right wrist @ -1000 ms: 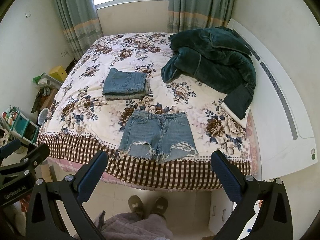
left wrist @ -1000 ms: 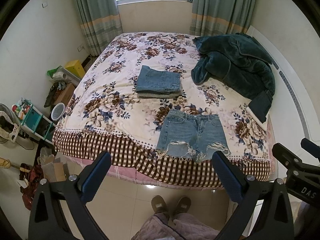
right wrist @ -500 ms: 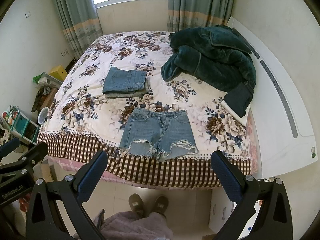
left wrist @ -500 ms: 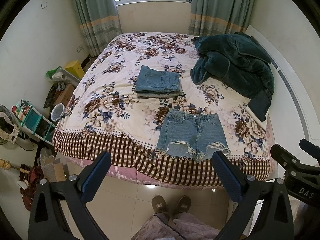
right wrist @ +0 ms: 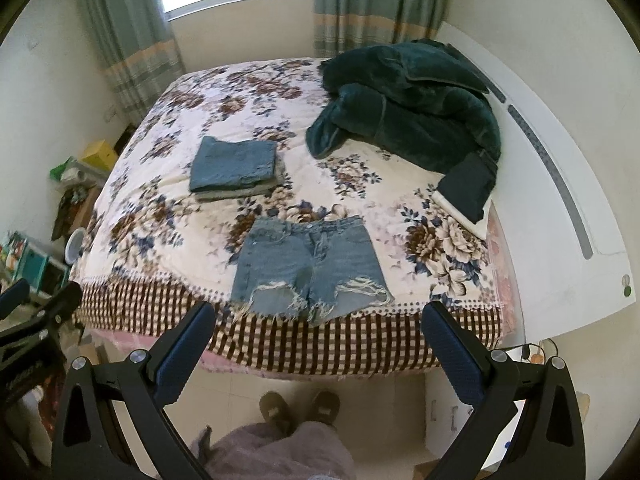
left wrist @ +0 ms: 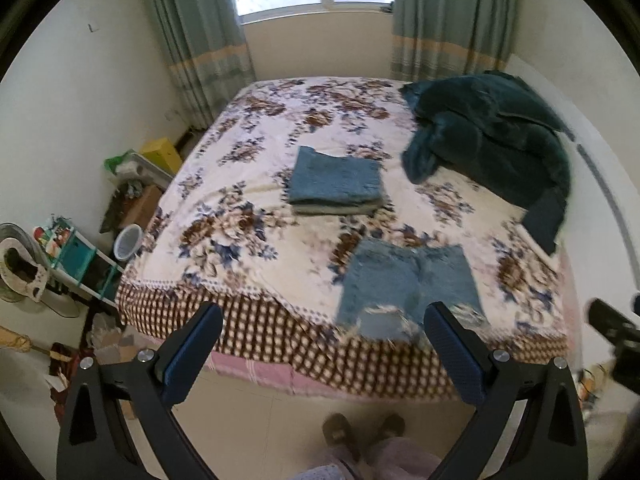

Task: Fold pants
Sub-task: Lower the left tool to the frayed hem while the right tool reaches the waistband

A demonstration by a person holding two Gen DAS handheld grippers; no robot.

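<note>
Light blue denim shorts (right wrist: 310, 264) with frayed hems lie spread flat at the near edge of the floral bed; they also show, blurred, in the left wrist view (left wrist: 404, 284). Farther back lies a stack of folded jeans (right wrist: 236, 170), also in the left wrist view (left wrist: 336, 186). My left gripper (left wrist: 324, 336) is open and empty, held in the air in front of the bed's near edge. My right gripper (right wrist: 316, 334) is open and empty, also short of the bed, just below the shorts' hems.
A dark green fleece blanket (right wrist: 412, 104) is heaped at the bed's back right by the white headboard (right wrist: 560, 184). Clutter, a shelf and a bin (left wrist: 128, 242) crowd the floor on the left. My slippered feet (right wrist: 300, 408) stand on the tiled floor.
Both grippers have moved closer to the bed; the shorts and the bed look larger. The left wrist view is now motion-blurred. Both grippers stay open.
</note>
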